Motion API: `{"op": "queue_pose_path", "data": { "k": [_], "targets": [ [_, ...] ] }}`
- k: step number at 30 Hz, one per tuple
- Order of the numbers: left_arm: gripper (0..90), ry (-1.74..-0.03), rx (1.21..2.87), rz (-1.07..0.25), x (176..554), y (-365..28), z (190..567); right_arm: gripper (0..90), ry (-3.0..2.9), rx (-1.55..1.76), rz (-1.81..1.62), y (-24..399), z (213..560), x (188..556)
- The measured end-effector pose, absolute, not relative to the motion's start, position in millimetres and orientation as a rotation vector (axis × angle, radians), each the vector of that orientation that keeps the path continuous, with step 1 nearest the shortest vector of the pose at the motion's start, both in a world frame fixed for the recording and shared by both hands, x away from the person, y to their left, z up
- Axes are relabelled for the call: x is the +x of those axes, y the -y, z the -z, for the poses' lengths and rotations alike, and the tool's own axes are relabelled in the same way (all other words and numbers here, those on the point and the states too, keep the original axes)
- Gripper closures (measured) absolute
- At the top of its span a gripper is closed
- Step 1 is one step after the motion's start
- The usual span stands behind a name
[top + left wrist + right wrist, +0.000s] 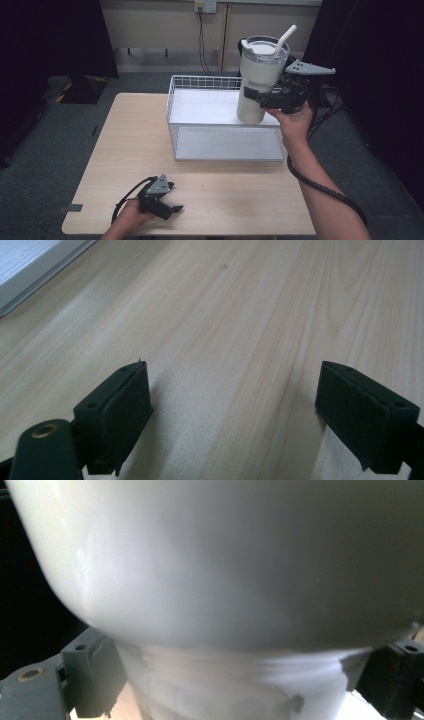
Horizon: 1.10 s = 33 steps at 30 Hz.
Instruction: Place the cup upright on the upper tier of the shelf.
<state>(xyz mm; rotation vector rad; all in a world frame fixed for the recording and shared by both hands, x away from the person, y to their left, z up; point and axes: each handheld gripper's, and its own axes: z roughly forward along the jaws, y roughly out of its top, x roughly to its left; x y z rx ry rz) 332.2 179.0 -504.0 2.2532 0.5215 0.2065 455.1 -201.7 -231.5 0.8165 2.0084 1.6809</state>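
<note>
Resting on the wooden surface [130, 150] at the left, left gripper [167, 199], jaws spread wide around nothing. Further right, wire basket [172, 102], white liner inside. Hanging above its right end, cream tumbler [257, 80] with lid and straw [286, 39], pinched at the narrow waist by right gripper [262, 96]. Top-heavy, so could tip or slide out, maybe clip the basket rim.

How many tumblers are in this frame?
1: a white insulated tumbler with a clear lid and straw, held by the right gripper above the white wire basket. None seems hidden.
</note>
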Motion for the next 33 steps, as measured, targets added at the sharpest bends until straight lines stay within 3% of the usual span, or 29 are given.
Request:
{"op": "queue_pose_path", "data": {
  "k": [33],
  "targets": [
    [14.0, -0.52, 2.254, -0.207, 332, -179, 504, 9.6, -1.932, 0.883, -1.601, 194, 244, 486]
  ]
}}
